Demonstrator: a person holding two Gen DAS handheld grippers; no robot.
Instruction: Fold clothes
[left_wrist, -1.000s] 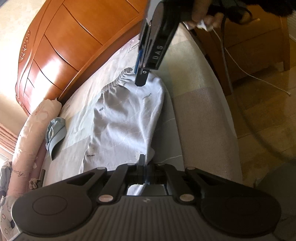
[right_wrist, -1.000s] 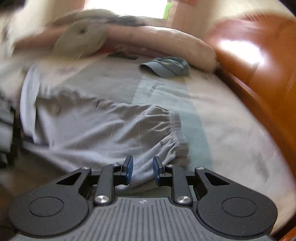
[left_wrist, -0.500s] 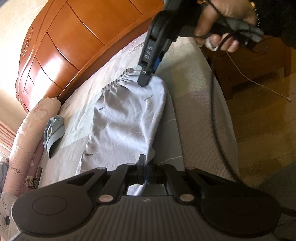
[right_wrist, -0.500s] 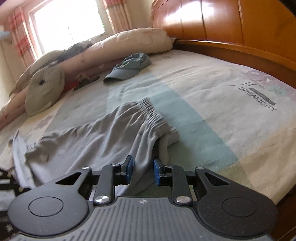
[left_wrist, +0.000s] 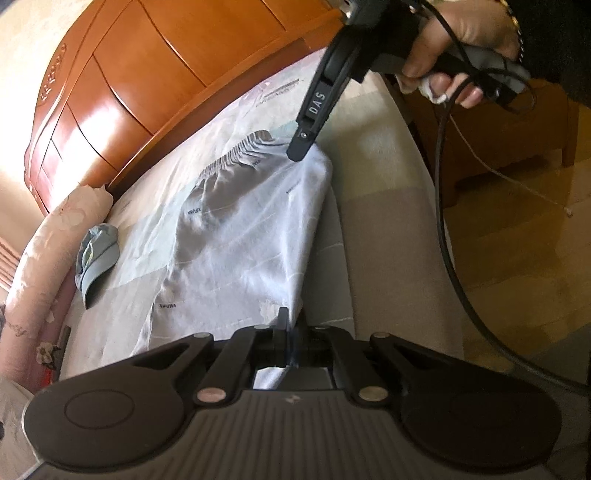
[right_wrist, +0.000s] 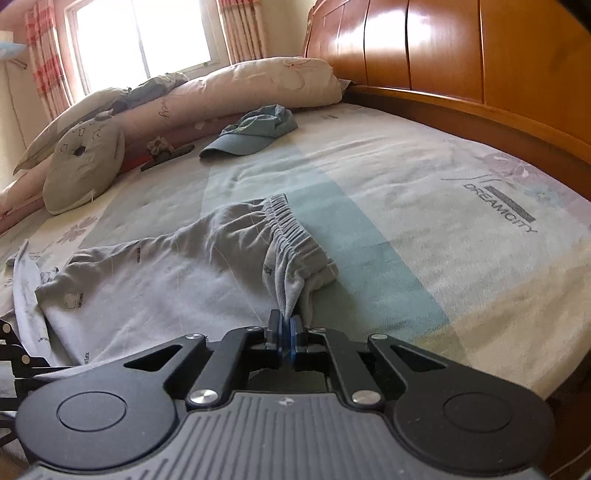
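Grey shorts (right_wrist: 155, 280) lie spread, unfolded, on the bed (right_wrist: 424, 192); left gripper (left_wrist: 288, 332) and right gripper (right_wrist: 284, 328) jaws each pinch an edge, folding not yet begun.

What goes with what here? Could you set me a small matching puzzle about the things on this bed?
Things:
1. grey fabric shorts
2. blue-grey cloth cap
3. long pink floral bolster
4. glossy orange wooden headboard

Places:
A. upright behind the mattress
B. lying loose beside the bolster
C. along the bed's window side
D. pinched by both grippers

Pairs: 1-D, 2-B, 3-C, 4-A
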